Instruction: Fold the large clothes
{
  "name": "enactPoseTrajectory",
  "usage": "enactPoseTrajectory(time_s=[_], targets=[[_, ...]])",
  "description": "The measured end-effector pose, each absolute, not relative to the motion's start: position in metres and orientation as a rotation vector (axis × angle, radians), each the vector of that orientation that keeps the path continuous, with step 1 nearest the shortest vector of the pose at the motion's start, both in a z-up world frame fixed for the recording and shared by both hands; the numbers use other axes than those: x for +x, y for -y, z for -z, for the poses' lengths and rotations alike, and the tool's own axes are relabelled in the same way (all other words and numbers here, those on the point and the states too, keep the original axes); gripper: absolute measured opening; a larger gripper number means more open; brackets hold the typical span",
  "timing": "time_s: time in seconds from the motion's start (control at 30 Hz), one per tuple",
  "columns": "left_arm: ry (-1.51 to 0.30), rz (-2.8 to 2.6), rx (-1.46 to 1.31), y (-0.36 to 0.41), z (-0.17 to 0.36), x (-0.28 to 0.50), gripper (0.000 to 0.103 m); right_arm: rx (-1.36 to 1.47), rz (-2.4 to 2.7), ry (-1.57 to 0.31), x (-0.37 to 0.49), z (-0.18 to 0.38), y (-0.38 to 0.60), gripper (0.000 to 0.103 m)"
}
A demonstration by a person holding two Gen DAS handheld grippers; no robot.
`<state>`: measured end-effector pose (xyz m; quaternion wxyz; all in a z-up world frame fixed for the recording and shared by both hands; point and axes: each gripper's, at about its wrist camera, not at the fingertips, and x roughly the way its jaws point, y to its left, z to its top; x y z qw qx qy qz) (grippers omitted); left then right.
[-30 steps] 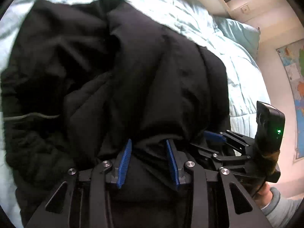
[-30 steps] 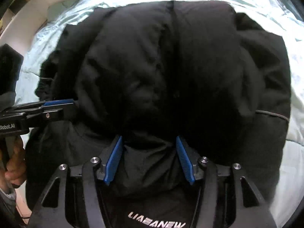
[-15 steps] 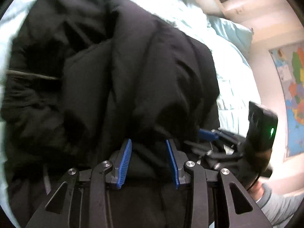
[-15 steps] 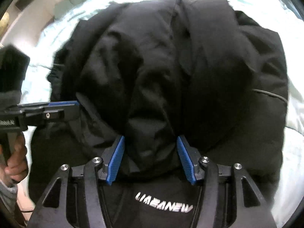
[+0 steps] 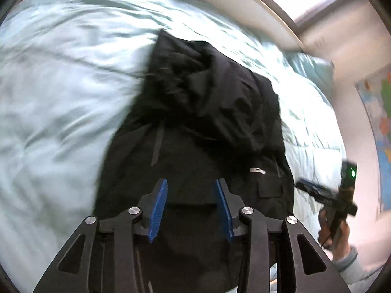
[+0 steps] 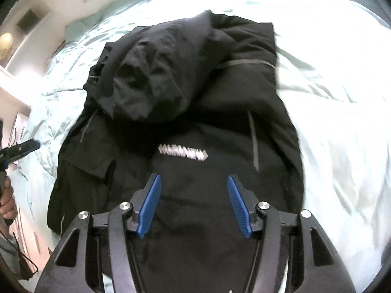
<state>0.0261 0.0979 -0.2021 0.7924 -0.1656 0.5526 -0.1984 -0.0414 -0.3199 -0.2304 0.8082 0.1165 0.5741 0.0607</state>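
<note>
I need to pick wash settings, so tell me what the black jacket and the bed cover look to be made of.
Black jacket: looks like a synthetic woven shell, probably nylon or polyester, matte with a faint sheen. It puffs in soft, padded folds and carries a white printed logo.

Bed cover: pale blue-green fabric, smooth and slightly shiny, with fine creases and quilted dips. It could be cotton sateen or a synthetic; I cannot tell which.

Wide bare duvet [image 5: 61, 102] on both long sides of the black jacket [image 5: 207, 127], so you can pass there. Bunched hood [image 6: 156, 80] humps up on top. Pillow [image 5: 310, 66] and wall [image 5: 354, 112] crowd one side.
</note>
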Motion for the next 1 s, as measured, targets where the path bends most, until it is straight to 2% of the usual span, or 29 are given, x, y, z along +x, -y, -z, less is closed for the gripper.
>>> enactPoseTrajectory(time_s=[0.3,0.4,0.77,1.0], targets=[[-1.210,0.253,-0.483,-0.165,0.217,-0.038,0.043,0.335,-0.004,-1.243,-0.117,0.227,0.363,0.060],[-1.262,0.252,-0.472,-0.167,0.229,-0.052,0.044,0.373,0.040,-1.258,-0.135,0.230,0.374,0.064],[-1.465,0.283,-0.596,-0.185,0.295,-0.084,0.044,0.463,0.168,-1.338,-0.188,0.254,0.394,0.064],[-1.513,0.294,-0.593,-0.179,0.317,-0.088,0.044,0.543,0.239,-1.407,-0.221,0.284,0.411,0.064]])
